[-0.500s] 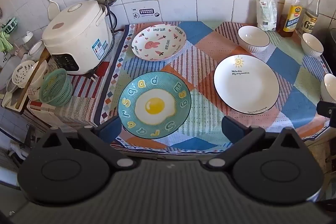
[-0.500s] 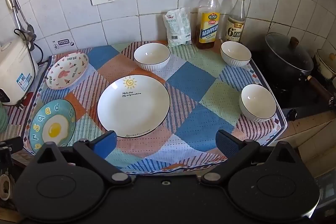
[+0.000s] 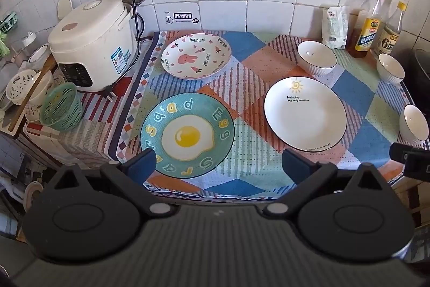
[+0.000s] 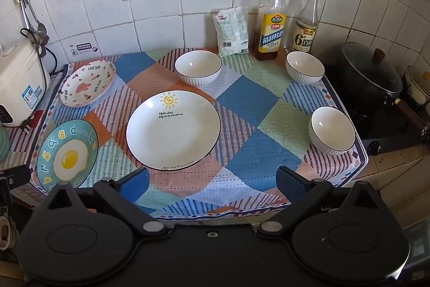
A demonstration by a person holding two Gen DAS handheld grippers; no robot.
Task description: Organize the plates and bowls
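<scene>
Judging by how everything lies, the sorting has not begun: three plates and three bowls sit singly and apart on the patchwork checked tablecloth [image 4: 250,101], nothing stacked. In the right wrist view the round white plate with a thin dark rim [image 4: 173,131] fills the middle of the frame, printed with a yellow sun and the words "Hello, day / My only sunshine". At lower left lies the teal plate painted with a fried egg [image 4: 67,155], its rim carrying yellow and green letters, "Egg" among them. At upper left is the white plate with a pink rabbit and carrots [image 4: 87,84], marked "LOVELY BEAR". The ribbed white bowls stand at upper centre [image 4: 198,67], upper right [image 4: 305,67] and right of centre [image 4: 332,130]. Stacking the plates and nesting the bowls is all still to do. Behind them, the yellow-labelled bottle [image 4: 270,20] carries Chinese characters and the clear bottle [image 4: 305,23] shows a large "6°"; the white packet [image 4: 233,31] is too small to read. The left gripper [image 3: 216,166] is spread wide and empty near the egg plate's lower edge; the right gripper [image 4: 212,180] is likewise wide and holds nothing, below the sun plate.
</scene>
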